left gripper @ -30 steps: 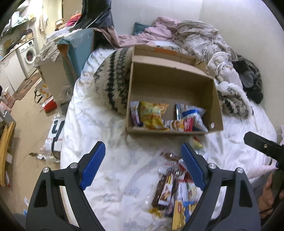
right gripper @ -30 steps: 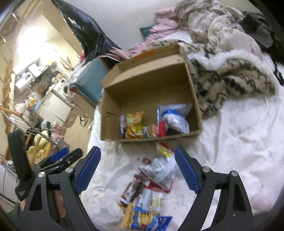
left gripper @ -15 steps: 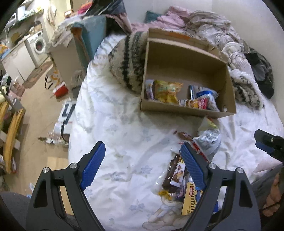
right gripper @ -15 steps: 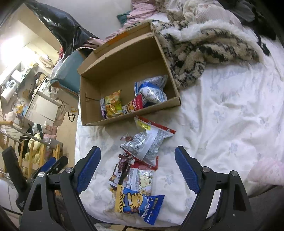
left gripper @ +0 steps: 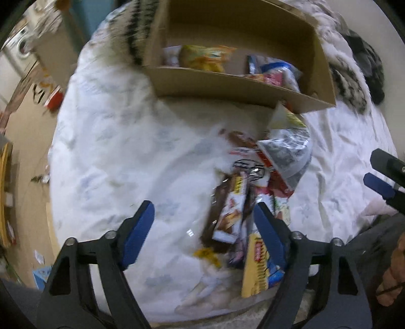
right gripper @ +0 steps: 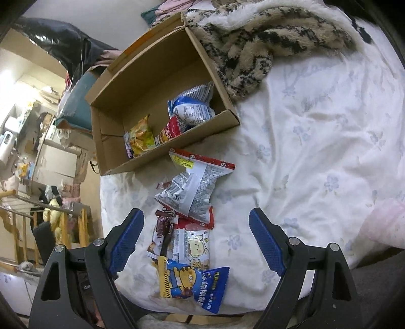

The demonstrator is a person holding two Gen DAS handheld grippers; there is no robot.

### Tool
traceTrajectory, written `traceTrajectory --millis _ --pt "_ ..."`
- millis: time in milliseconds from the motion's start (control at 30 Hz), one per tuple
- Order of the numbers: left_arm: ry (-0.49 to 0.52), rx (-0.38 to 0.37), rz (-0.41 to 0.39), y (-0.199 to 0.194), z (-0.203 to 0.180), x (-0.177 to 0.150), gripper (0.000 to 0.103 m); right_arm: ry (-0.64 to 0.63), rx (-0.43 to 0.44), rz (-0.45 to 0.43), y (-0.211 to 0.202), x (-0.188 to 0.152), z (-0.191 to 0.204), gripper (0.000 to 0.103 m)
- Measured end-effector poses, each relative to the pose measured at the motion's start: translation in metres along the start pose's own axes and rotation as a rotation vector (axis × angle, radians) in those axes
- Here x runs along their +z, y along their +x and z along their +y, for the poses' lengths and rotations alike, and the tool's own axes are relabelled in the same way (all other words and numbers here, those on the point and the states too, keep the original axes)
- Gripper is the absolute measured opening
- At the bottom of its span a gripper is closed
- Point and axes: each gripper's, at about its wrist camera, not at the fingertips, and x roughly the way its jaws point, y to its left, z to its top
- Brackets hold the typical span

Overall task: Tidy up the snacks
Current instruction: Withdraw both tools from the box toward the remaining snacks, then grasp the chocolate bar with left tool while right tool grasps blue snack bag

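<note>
A lived-in home bedroom: a bed (right gripper: 316, 141) under a white flower-print sheet, a furry patterned blanket (right gripper: 255, 43) and heaped clothes (right gripper: 174, 5) at its far end. Beyond its left edge, what looks like a washing machine (left gripper: 19, 41), white cabinets (right gripper: 59, 162) and a wooden rail (right gripper: 38, 205) crowd the cluttered floor
</note>
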Motion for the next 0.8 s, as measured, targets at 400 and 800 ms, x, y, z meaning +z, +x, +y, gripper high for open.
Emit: traceTrajectory --millis 400,800 --pt "0.104 -0.04 0.031 0.019 -0.029 0.001 0.014 -0.02 -0.042 0.01 0.008 0.001 0.001 0.088" --pt "-0.065 -0.012 -0.102 -0.037 0.012 -0.001 0.014 -0.006 0.019 0.31 0.058 -0.033 0.011 0.092"
